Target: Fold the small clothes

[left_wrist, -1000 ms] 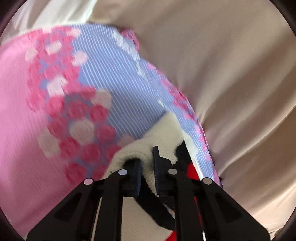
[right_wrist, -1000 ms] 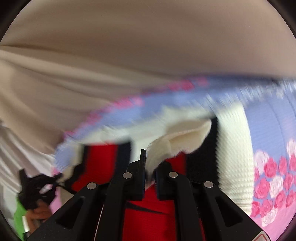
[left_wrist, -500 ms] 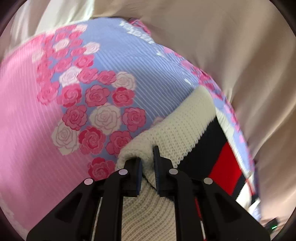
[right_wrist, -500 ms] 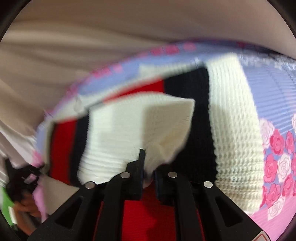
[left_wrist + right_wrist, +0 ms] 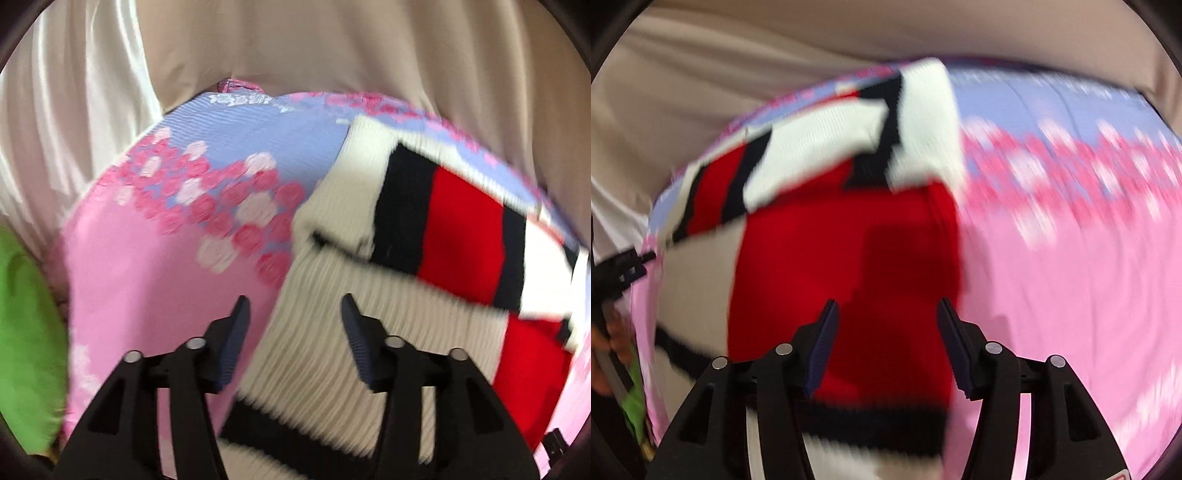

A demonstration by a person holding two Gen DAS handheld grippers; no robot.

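The pink-and-lilac rose-printed cloth (image 5: 140, 280) covers the surface; on it, toward its far edge, lies the cream, black and red striped knit garment (image 5: 454, 236), partly folded. Left gripper (image 5: 295, 317) and right gripper (image 5: 886, 321) are opening, released, nothing clamped. The loose fold may spring back, I judge.

1. The knitted garment (image 5: 369, 332) was cream, ribbed, with black and red blocks.
2. The cloth (image 5: 147, 277) under it was pink and striped pale blue, with pink and white roses.
3. The backdrop fabric (image 5: 332, 48) was beige.
4. A green item (image 5: 26, 332) lay at the left edge.
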